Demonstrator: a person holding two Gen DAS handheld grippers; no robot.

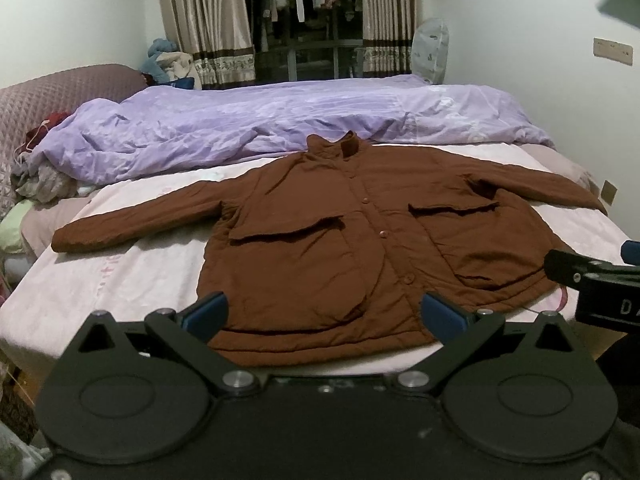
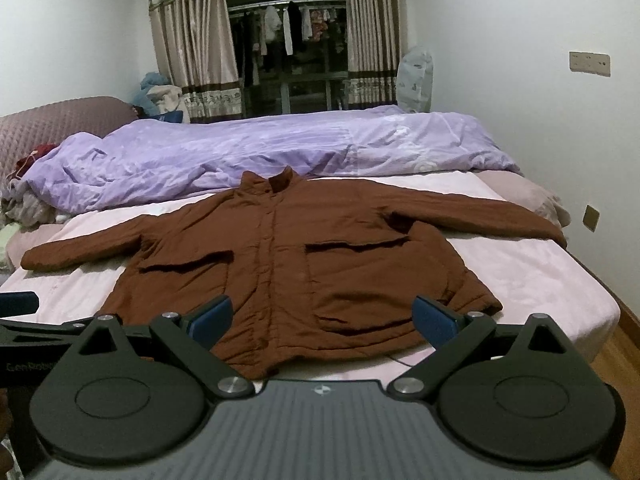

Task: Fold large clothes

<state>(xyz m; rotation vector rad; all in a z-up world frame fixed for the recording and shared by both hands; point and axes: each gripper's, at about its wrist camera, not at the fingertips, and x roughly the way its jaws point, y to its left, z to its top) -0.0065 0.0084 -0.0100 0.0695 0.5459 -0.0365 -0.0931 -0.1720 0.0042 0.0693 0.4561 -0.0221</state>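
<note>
Fingers on both our grippers, left gripper [image 1: 324, 314] and right gripper [image 2: 322, 320], stand wide apart and hold nothing, hovering near the hem. We see the brown jacket [image 1: 340, 240] spread flat on the bed [image 1: 140, 276], sleeves out sideways, probably ready for a first fold.
</note>
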